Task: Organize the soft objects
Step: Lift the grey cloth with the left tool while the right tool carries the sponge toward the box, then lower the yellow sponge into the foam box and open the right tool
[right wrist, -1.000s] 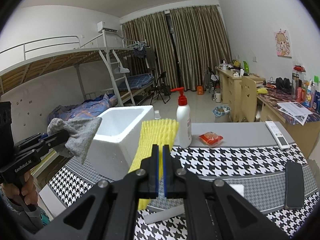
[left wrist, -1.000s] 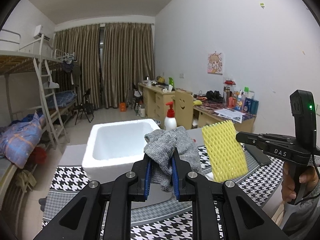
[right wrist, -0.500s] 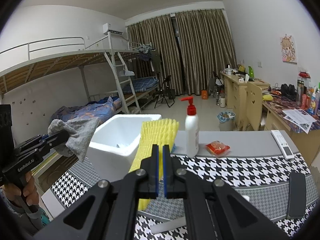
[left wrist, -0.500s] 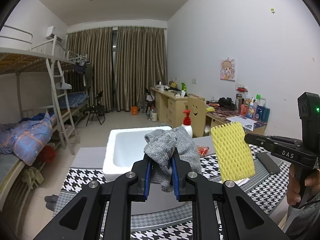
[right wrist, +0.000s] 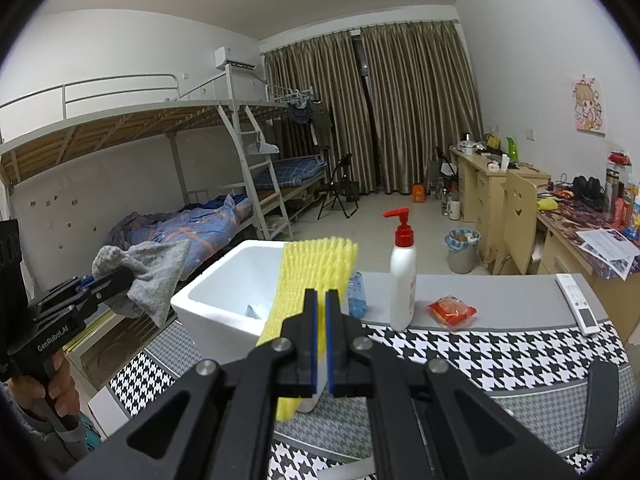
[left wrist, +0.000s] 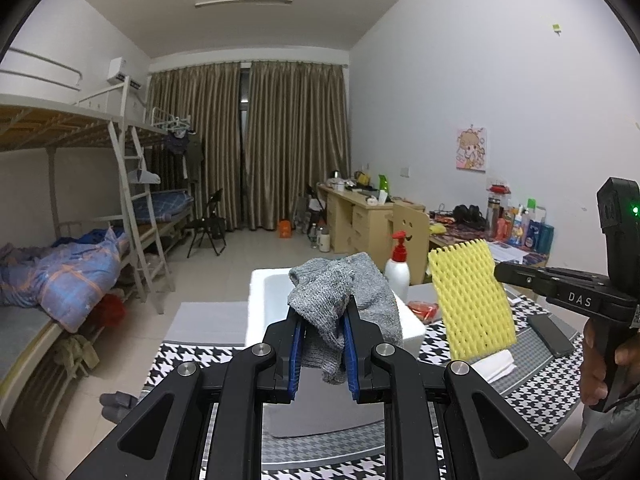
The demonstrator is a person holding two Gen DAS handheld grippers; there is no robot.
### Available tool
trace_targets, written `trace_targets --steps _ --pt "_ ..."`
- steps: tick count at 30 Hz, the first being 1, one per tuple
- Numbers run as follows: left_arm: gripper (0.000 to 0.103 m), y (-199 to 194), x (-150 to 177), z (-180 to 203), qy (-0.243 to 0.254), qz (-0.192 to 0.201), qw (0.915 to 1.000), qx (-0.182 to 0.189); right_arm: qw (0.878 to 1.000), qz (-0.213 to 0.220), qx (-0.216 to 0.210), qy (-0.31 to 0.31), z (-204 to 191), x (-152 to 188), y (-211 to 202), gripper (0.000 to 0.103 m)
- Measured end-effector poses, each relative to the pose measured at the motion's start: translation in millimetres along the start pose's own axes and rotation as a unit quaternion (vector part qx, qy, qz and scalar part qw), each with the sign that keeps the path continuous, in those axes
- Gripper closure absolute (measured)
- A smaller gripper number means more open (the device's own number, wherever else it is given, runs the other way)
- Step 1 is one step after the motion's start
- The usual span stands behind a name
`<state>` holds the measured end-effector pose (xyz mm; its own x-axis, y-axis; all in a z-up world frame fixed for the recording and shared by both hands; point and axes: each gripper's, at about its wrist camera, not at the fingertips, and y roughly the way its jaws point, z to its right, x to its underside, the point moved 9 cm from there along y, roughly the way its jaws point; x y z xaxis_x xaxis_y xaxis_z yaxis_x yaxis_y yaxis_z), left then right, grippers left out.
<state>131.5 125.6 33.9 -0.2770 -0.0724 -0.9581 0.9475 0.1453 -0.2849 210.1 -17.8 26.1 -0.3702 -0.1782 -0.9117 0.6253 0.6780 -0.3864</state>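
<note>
Cloth and foam are both up in the air in front of us. Our left gripper [left wrist: 322, 350] is clamped on a grey knitted cloth [left wrist: 340, 300], which bunches above the blue pads and hangs a little below them. Our right gripper [right wrist: 320, 344] is squeezed tight on a yellow foam net [right wrist: 316, 272], pinched edge-on between the pads so that it stands up above the jaws, with a short end showing underneath.

From the left view we see the foam net [left wrist: 472, 300] held out to the right of the cloth, apart from it. From the right view we see the cloth [right wrist: 148, 276] off to the left, gripped at one end and drooping.

Behind both sits a white foam box [right wrist: 224, 296], open at the top, on a table [right wrist: 500, 292] with a black-and-white houndstooth cover [right wrist: 500, 352]. Just right of the box stands a white pump bottle [right wrist: 403, 276] with a red top, and beside that lies a small red packet [right wrist: 452, 309]. A white remote [right wrist: 578, 304] lies near the far right edge of the table.
</note>
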Motion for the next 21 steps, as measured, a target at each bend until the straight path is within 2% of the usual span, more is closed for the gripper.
trace_targets --steps 21 --pt "0.084 -5.4 3.3 -29.6 -0.015 0.000 0.9993 -0.035 0.999 -0.006 -0.029 -0.016 -29.5 -22.6 29.5 0.098"
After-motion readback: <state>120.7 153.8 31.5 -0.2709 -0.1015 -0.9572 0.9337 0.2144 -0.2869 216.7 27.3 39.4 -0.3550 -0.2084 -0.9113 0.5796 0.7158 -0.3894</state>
